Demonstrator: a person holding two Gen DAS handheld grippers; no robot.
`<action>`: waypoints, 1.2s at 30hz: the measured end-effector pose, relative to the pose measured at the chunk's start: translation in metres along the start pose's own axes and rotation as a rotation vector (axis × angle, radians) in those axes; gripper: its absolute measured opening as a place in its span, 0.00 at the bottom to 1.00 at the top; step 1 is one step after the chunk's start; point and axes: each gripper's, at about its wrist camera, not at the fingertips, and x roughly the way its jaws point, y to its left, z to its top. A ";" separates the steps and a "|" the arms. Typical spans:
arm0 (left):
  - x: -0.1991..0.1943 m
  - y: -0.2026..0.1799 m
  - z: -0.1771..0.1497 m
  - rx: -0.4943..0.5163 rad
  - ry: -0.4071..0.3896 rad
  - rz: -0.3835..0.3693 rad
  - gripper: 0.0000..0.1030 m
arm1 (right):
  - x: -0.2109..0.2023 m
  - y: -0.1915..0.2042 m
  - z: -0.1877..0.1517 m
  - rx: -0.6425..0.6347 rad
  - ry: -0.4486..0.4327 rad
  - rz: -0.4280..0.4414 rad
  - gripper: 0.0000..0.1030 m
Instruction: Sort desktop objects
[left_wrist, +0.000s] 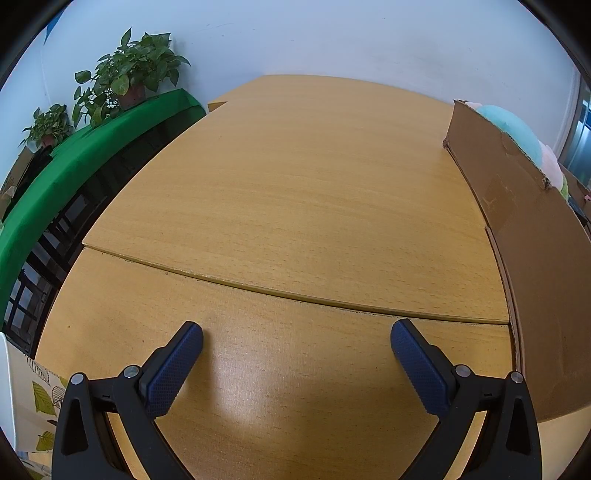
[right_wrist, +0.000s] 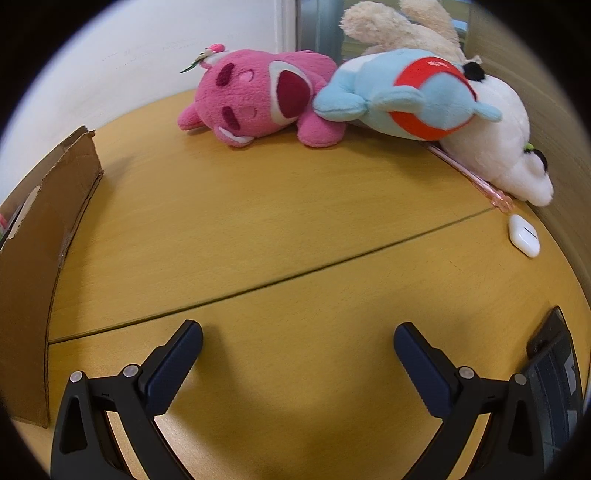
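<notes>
In the right wrist view a pink plush bear (right_wrist: 258, 99) lies at the far side of the wooden desk (right_wrist: 258, 229), against a light blue and red plush (right_wrist: 410, 96) and a white plush (right_wrist: 498, 136). A pink pen (right_wrist: 472, 177) pokes out from under the white plush, and a white earbud case (right_wrist: 523, 235) lies near it. My right gripper (right_wrist: 297, 341) hangs open over bare desk, well short of the toys. My left gripper (left_wrist: 295, 339) is open too, above bare desk (left_wrist: 295, 184), with the cardboard box (left_wrist: 524, 236) to its right.
The cardboard box (right_wrist: 40, 258) stands at the left of the right wrist view. A dark device (right_wrist: 554, 369) lies at the desk's right edge. Pastel plush (left_wrist: 517, 133) shows over the box's rim. A green ledge (left_wrist: 92, 155) with potted plants (left_wrist: 129, 74) runs along the left.
</notes>
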 end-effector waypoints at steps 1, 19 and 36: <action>0.000 0.001 0.000 0.000 0.000 0.000 1.00 | -0.001 -0.002 -0.001 0.004 0.000 -0.002 1.00; 0.002 0.000 -0.001 -0.007 -0.002 0.006 1.00 | -0.001 -0.001 0.000 0.002 0.000 -0.003 1.00; 0.002 -0.001 -0.001 -0.009 -0.001 0.008 1.00 | -0.001 -0.001 0.000 0.001 -0.001 -0.003 1.00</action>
